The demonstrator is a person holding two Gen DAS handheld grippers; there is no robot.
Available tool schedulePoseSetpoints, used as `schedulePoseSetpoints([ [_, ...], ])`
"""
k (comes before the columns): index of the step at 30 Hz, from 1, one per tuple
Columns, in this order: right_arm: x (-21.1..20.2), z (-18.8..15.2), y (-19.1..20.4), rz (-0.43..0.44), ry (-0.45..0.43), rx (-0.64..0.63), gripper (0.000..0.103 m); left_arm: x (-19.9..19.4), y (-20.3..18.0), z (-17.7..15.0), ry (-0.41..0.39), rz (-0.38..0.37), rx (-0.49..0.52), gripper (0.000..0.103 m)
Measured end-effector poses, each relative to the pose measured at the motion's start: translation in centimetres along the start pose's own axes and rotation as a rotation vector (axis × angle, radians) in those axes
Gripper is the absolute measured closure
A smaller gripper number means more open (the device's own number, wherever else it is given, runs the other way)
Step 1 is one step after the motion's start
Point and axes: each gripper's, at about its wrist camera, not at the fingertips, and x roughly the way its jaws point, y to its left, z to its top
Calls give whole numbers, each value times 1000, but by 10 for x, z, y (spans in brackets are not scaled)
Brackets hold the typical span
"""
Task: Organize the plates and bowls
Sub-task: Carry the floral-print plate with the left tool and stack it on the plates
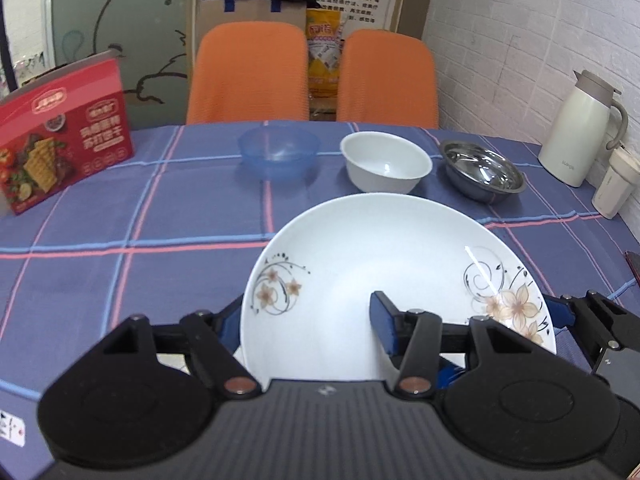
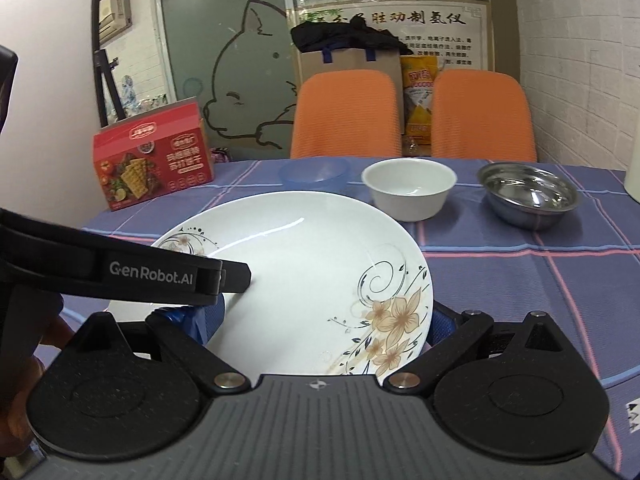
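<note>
One white floral plate [image 1: 360,264] is present, round and so without a long axis; it is tilted, its far rim raised toward the row of bowls and its near edge low at the cameras. The left hand-held gripper [image 1: 306,324] has one blue pad under the plate's left rim and the other resting on its inner face; whether it actually clamps the rim cannot be told. The right hand-held gripper [image 2: 320,320] straddles the plate's near edge with blue pads at both sides; grip likewise cannot be told. Beyond the plate stand three bowls in a row, apart from one another: a blue plastic bowl [image 1: 279,152] to the left, a white bowl [image 1: 386,162] directly behind, a steel bowl [image 1: 482,170] to the right. The worktop [image 1: 120,272] carries a blue cloth with pink and light-blue checks. Left of the plate stands one red cracker box [image 1: 60,132]; far right, one cream jug [image 1: 580,128] against a white brick wall. Behind the bowls are two orange chairs [image 1: 248,72].
</note>
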Motion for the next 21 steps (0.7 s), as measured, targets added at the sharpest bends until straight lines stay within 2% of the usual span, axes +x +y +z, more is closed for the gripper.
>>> schedulePoseSetpoints([
  [5,2,-11,38,68,33,-34,15,-23,38,-25,2,65,-50,51],
  [9,7,-20,55,97,68,-62,15,-28,60,-42,18,87,-88,51],
  [12,11,-26,62,94,81,-85,15,-25,70,-49,26,82,-112,51],
  [21,8,-33,71,51,88,-190,15,-29,73,-59,-20,79,-89,43],
])
